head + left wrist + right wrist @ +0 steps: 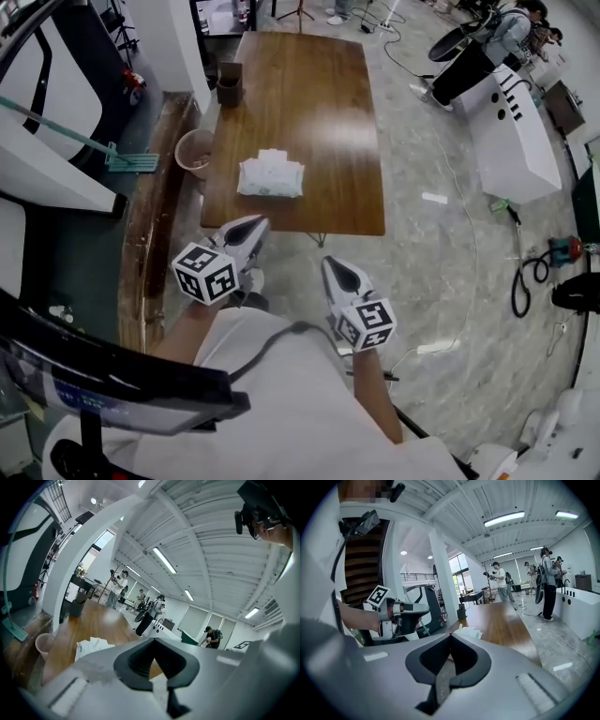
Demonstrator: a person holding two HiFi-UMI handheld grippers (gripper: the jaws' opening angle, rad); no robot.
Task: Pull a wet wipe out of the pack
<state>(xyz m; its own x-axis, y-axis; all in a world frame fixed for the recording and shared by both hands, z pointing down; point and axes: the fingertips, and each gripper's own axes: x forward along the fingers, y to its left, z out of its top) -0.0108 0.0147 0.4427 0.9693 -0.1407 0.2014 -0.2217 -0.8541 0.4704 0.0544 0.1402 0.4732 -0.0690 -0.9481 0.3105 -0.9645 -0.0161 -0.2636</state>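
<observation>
Jaws closed, wipe pack (271, 176) on table (319, 103), bin (44, 644) in left gripper view

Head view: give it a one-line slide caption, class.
Shut left tongs and shut right tongs held short of the soft white wet-wipe pack on a long brown wooden table.

A long brown wooden counter (319, 103) stood on a grey marbled floor (422, 272). At its far left corner was a small dark brown container (229, 86). Just beside the counter's left edge stood a round pale pink bin (194, 153), and near that lay a teal long-handled floor squeegee (127, 161). To the right, well apart, a person in dark trousers (464, 61) leaned by a white block-shaped cabinet (516, 141). A black cable (525, 281) looped on the floor.
</observation>
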